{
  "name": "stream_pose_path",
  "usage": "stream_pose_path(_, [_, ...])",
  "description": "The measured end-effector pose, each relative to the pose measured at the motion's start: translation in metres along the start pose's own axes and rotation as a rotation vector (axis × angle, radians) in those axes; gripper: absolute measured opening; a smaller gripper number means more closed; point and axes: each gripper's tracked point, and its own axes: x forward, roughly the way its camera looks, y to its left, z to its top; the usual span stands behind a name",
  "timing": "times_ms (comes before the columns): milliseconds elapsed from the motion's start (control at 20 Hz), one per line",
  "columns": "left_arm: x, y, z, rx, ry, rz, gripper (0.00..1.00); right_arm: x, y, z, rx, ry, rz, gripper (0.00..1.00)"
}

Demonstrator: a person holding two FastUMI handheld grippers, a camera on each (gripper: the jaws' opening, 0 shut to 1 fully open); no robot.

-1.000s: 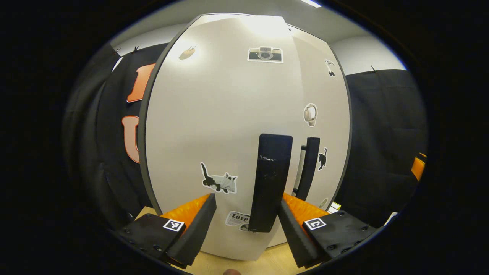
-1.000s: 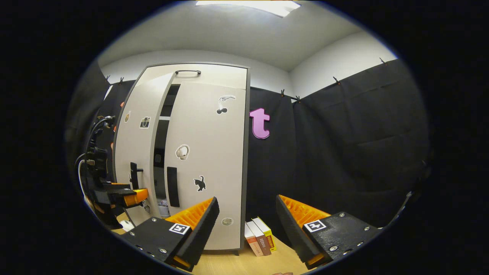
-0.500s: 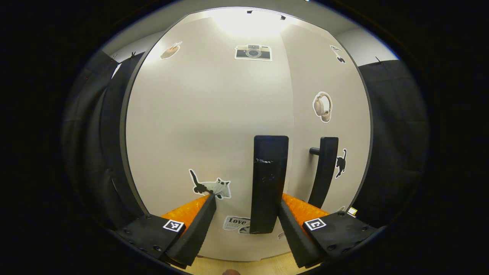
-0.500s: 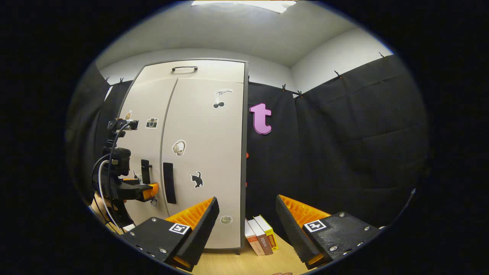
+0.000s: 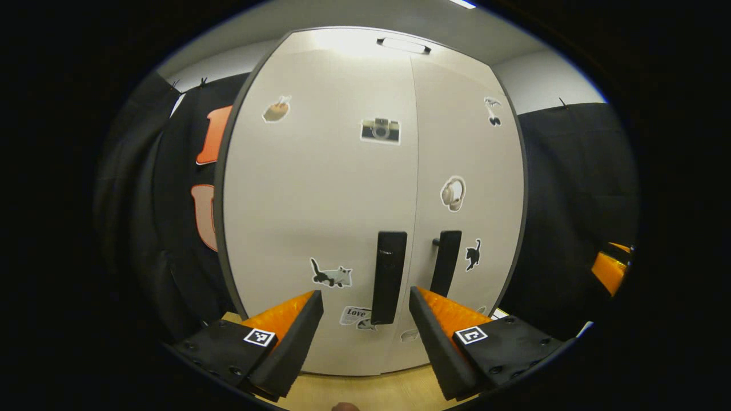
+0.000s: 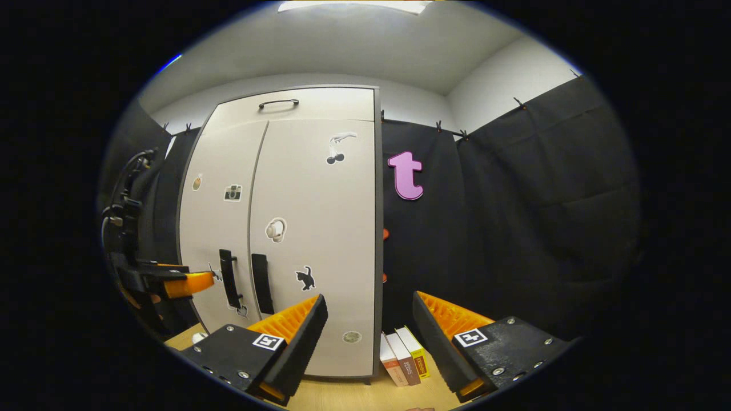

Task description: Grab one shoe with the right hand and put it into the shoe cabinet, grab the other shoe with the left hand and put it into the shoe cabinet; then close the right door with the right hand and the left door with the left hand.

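Both doors of the shoe cabinet (image 5: 371, 194) flush shut, seam running straight down between the two handles. So shoes presumably inside already, none visible from here.

Left tongs (image 5: 365, 319) wide open, gripping nothing, hanging just in front of the left door handle (image 5: 389, 277) without touching. Makes sense if the push on the left door (image 5: 320, 200) is finished.

Right tongs (image 6: 368, 325) gaping too, empty, parked near the right door (image 6: 320, 228), over the desk (image 6: 365, 397) by some books (image 6: 402, 357). Looks pretty much done.
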Motion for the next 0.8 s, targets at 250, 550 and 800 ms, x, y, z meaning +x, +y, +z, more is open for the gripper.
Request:
stream_pose_path(250, [-0.087,0.09,0.057,0.038,-0.116,0.194,0.98,0.006,0.014,0.016,-0.001,-0.025,0.063,0.93])
stream_pose_path(550, [-0.15,0.169,0.069,0.037,-0.175,0.382,0.96,0.016,0.036,0.022,-0.008,-0.037,0.088,0.93])
stream_pose_path(800, [-0.16,0.178,0.058,0.006,-0.152,0.345,0.97,0.013,0.067,0.024,-0.004,-0.043,0.109,0.93])
